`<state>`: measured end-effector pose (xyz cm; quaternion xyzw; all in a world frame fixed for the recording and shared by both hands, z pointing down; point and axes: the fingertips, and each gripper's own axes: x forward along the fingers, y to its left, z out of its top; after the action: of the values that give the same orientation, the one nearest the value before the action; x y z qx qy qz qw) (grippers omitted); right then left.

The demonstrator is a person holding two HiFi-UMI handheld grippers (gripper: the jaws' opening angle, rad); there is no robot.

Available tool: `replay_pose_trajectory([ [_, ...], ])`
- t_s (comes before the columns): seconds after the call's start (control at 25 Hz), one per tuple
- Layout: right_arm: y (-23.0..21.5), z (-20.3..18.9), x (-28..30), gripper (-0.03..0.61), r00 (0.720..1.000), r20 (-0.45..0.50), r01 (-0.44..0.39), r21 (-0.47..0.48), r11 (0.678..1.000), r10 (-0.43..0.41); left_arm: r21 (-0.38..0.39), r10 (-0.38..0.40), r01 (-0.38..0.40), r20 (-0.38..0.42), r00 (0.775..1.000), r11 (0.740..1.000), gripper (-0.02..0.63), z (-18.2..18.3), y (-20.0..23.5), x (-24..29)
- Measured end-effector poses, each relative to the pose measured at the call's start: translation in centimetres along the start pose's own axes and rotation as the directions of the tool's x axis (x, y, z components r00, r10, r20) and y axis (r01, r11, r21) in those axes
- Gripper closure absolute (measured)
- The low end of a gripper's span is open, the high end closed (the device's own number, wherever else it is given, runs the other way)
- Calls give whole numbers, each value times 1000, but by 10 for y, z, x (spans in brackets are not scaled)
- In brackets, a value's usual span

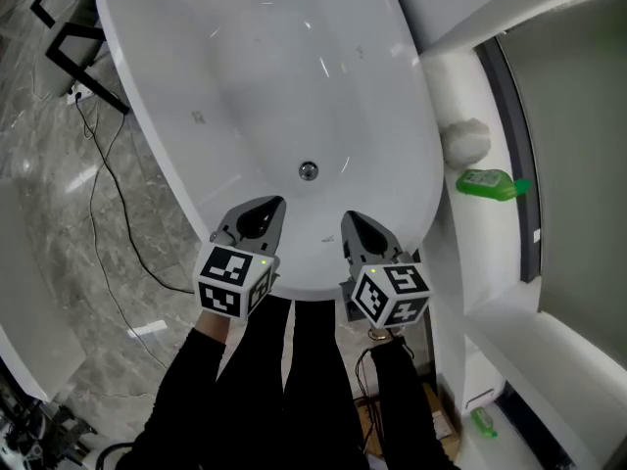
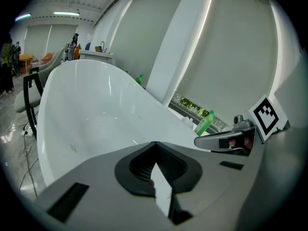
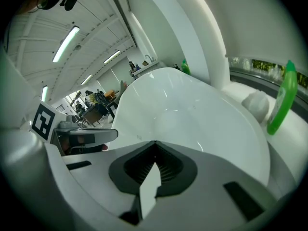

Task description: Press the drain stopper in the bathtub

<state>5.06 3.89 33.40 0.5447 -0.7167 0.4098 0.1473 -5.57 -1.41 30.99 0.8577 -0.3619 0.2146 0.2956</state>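
The white bathtub point(image 1: 225, 76) fills the head view, and its round metal drain stopper point(image 1: 308, 170) sits on the tub floor near the end closest to me. My left gripper point(image 1: 269, 205) hovers over the near rim, below and left of the stopper, jaws shut and empty. My right gripper point(image 1: 350, 219) hangs below and right of the stopper, also shut on nothing. Neither touches the stopper. The left gripper view shows closed jaws point(image 2: 155, 143) over the tub interior. The right gripper view shows closed jaws point(image 3: 155, 142). The stopper is hidden in both gripper views.
A green bottle point(image 1: 487, 183) and a white rounded object point(image 1: 466, 140) rest on the ledge to the tub's right, under the window. To the left lie marble floor, a black cable point(image 1: 108, 213) and black stand legs point(image 1: 69, 37).
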Motion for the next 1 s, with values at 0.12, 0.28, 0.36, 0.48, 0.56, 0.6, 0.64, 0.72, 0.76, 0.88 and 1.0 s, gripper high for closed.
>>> replay_pose_trajectory([
  [0.12,-2,4,-3,577,1000,10,3,-6,1000,-3,15,-3,3,0,1000,1000,606,3,-4,-1],
  [0.28,-5,4,-3,577,1000,10,9,-26,1000,-9,24,-8,8,2,1000,1000,606,3,-8,0],
  [0.36,-6,2,-2,577,1000,9,11,-26,1000,-11,20,-7,7,3,1000,1000,606,1,-7,1],
  [0.48,-6,-1,-1,577,1000,8,12,-21,1000,-12,14,-5,5,1,1000,1000,606,-1,-6,2],
  [0.56,-5,-2,0,577,1000,6,10,-21,1000,-10,12,-2,2,0,1000,1000,606,-2,-6,3],
  [0.6,-5,-2,0,577,1000,5,9,-21,1000,-9,11,0,0,0,1000,1000,606,-2,-6,3],
  [0.64,-5,-2,0,577,1000,4,8,-22,1000,-8,11,1,-1,-1,1000,1000,606,-2,-6,3],
  [0.72,-5,-3,1,578,1000,3,6,-23,1000,-6,10,3,-3,-2,1000,1000,606,-3,-5,3],
  [0.76,-5,-3,1,578,1000,3,6,-24,1000,-6,10,3,-3,-3,1000,1000,606,-4,-5,4],
  [0.88,-7,-5,4,577,1000,-2,7,-25,1000,-7,6,3,-3,-5,1000,1000,606,-6,-4,7],
  [1.0,-10,-8,7,577,1000,-12,12,-23,1000,-12,-1,4,-4,-9,1000,1000,606,-9,-3,10],
])
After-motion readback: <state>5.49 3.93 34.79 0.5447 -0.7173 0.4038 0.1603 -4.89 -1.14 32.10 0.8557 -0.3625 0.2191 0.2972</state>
